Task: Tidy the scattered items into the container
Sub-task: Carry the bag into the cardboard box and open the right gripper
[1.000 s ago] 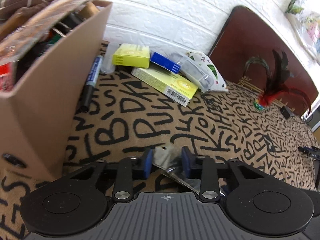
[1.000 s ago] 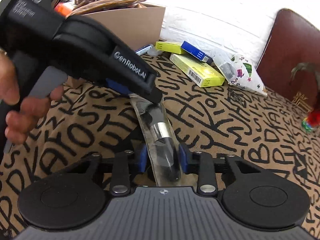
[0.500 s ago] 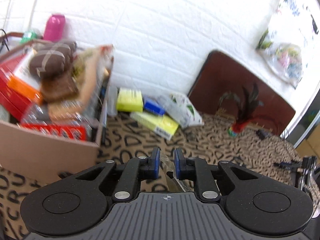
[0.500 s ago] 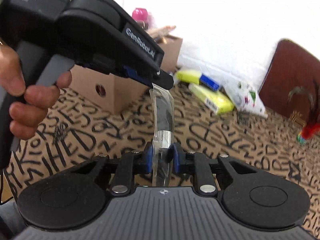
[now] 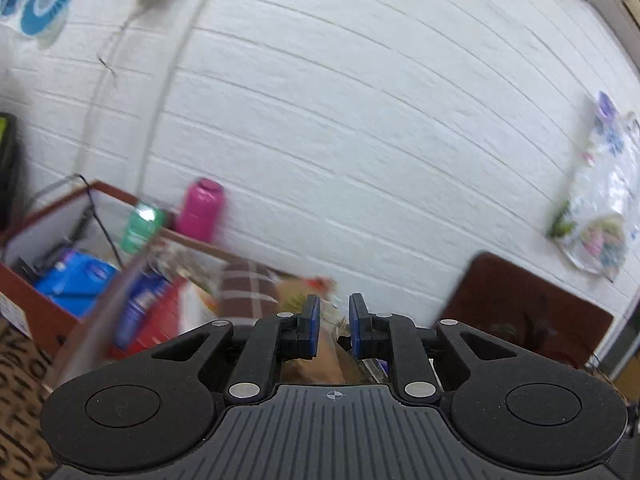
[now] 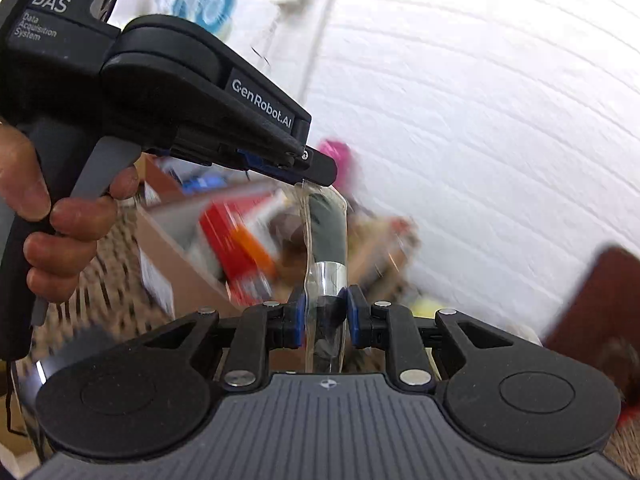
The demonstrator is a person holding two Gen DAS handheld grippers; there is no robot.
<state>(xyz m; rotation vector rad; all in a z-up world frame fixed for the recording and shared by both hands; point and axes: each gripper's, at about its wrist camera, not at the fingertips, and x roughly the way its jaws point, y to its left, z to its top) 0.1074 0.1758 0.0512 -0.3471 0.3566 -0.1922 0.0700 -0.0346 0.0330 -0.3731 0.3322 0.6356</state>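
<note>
Clear plastic packet, long axis vertical at frame centre, is pinched below by the right gripper and above by the left gripper; the cardboard box lies beyond, centre-left.

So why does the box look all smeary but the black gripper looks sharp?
Left wrist view: the cardboard box and pink bottle are streaked by motion blur, while the left gripper stays crisp, since the camera rides on it. Right wrist view: same smear on the box, and the fisheye bends the wall's lines.
</note>
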